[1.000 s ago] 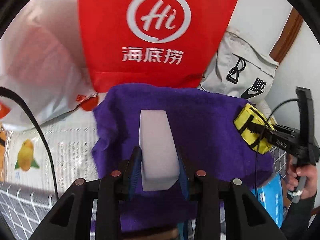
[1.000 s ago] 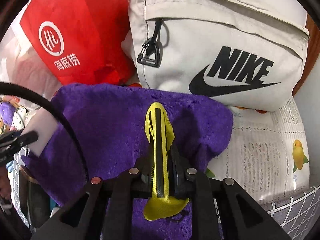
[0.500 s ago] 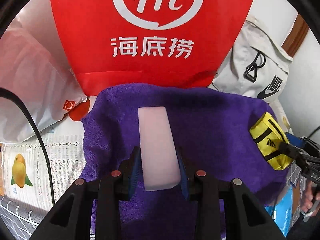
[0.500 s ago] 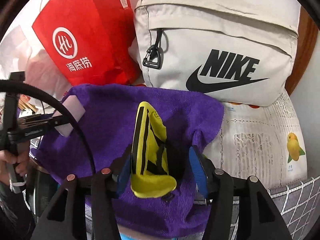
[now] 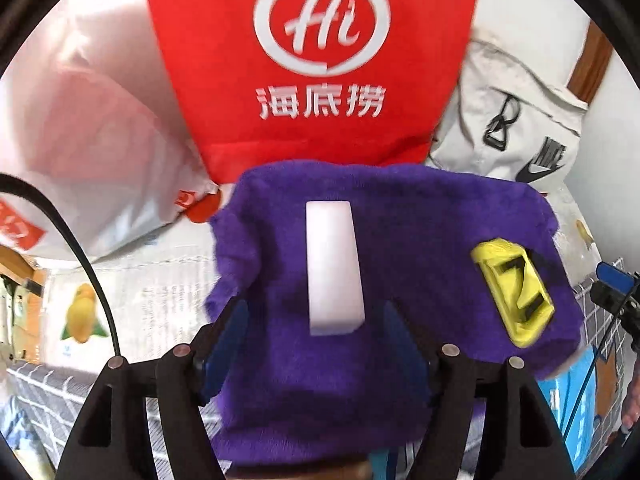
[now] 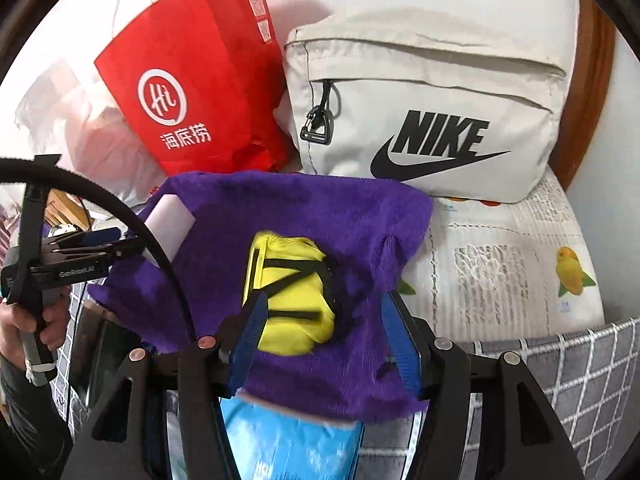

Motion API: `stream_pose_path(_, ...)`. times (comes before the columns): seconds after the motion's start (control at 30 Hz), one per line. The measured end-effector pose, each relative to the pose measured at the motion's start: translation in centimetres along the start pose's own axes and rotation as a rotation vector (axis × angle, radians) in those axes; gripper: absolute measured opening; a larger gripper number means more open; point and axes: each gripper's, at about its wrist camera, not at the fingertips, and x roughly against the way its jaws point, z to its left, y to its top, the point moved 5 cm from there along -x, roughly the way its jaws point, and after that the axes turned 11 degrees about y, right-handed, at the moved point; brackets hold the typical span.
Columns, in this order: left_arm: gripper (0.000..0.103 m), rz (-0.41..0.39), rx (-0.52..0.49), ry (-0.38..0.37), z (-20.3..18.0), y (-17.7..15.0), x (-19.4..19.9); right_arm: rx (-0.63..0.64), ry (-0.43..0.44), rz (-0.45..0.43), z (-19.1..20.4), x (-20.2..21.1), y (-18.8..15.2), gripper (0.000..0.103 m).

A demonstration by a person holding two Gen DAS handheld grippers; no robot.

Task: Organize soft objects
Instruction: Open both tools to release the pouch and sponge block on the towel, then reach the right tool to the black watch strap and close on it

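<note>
The white foam block (image 5: 334,266) lies flat on the purple towel (image 5: 400,248), lengthwise between the spread fingers of your left gripper (image 5: 316,320); neither pad touches it. Those jaws have just been opening, and half a second ago they clamped this block. To its right, near the towel's edge, sits the yellow pouch (image 5: 514,290) with black straps. In the right wrist view the same yellow pouch (image 6: 290,296) rests on the towel between the blue pads of your right gripper (image 6: 320,332), which stands released; its jaws have been opening over the last second, having pinched the pouch before. Your left hand (image 6: 28,320) grips its tool's handle at the left edge. Behind the towel stand a red paper bag (image 5: 312,60) and a beige Nike bag (image 6: 432,120), the latter zipped; their contents cannot be seen. A blue packet (image 6: 292,440) shows beneath the towel's near edge.
</note>
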Motion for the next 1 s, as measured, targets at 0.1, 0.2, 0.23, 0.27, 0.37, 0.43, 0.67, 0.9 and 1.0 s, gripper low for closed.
stream_pose_path(0.1,0.071,-0.029,-0.018,0.026,0.4,-1.1,2.3,0.014,-0.012,-0.029,0.7,1.8,-0.9,0.059)
stream_pose_path(0.2,0.071,-0.071,-0.018,-0.008,0.6,-2.5,4.8,0.017,-0.003,-0.049,1.5,3.3,-2.1,0.060)
stream_pose_path(0.23,0.071,-0.088,-0.010,-0.023,0.9,-3.0,5.6,0.020,-0.001,-0.055,2.0,4.0,-2.7,0.060)
stream_pose_path(0.27,0.071,-0.088,-0.001,-0.021,1.2,-3.4,6.1,0.025,0.000,-0.057,2.4,4.5,-3.3,0.060)
stream_pose_path(0.37,0.071,-0.090,0.019,-0.048,2.3,-5.1,7.8,0.045,0.011,-0.064,4.0,5.9,-5.4,0.064)
stream_pose_path(0.43,0.071,-0.077,0.039,-0.030,2.7,-6.4,8.8,0.057,0.024,-0.068,5.2,6.6,-6.8,0.065)
stream_pose_path(0.67,0.071,-0.109,0.033,0.033,3.2,-11.5,11.0,0.111,0.092,0.002,10.6,6.3,-12.3,0.066)
stream_pose_path(0.9,0.071,-0.124,0.071,-0.032,3.7,-17.0,13.1,0.183,0.114,0.088,16.0,2.9,-15.1,0.067)
stream_pose_path(1.0,0.071,-0.116,0.084,-0.040,4.7,-19.0,13.8,0.147,0.049,0.106,15.7,1.4,-14.8,0.067)
